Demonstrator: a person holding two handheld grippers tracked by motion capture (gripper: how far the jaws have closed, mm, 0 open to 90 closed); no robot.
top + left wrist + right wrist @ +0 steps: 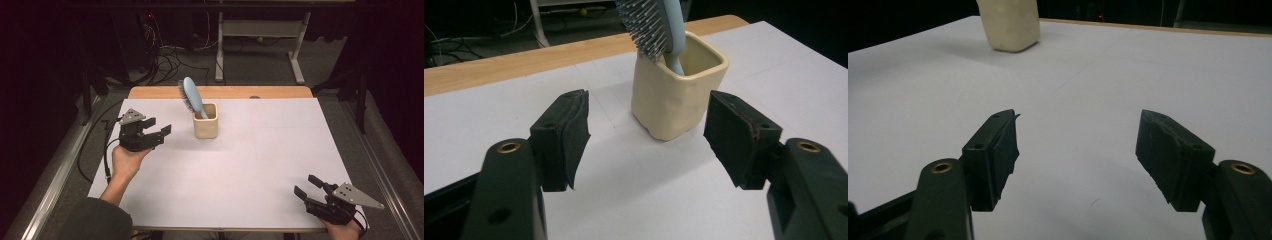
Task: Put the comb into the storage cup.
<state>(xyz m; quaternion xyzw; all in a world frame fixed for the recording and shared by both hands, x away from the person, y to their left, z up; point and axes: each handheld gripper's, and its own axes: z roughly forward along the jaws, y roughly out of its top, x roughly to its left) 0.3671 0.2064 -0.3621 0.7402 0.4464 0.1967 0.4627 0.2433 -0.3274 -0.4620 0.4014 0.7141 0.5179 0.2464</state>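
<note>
A cream square cup [206,125] stands on the white table top [250,160], left of centre toward the far edge. A light blue hairbrush [191,95] stands handle-down in it, its bristled head leaning left. My left gripper [162,132] hovers to the cup's left, pointing at it, open and holding nothing. In the left gripper view the cup [676,97] and brush [649,22] stand just beyond the left gripper [649,102]. My right gripper [306,186] rests open near the front right corner. The right gripper view shows the right gripper [1078,117] over bare table, with the cup [1010,25] far off.
A strip of bare wood [220,92] runs along the table's far edge. Beyond it, cables [165,57] lie on the floor next to a white desk frame [260,35]. Metal rails [55,175] flank both sides of the table.
</note>
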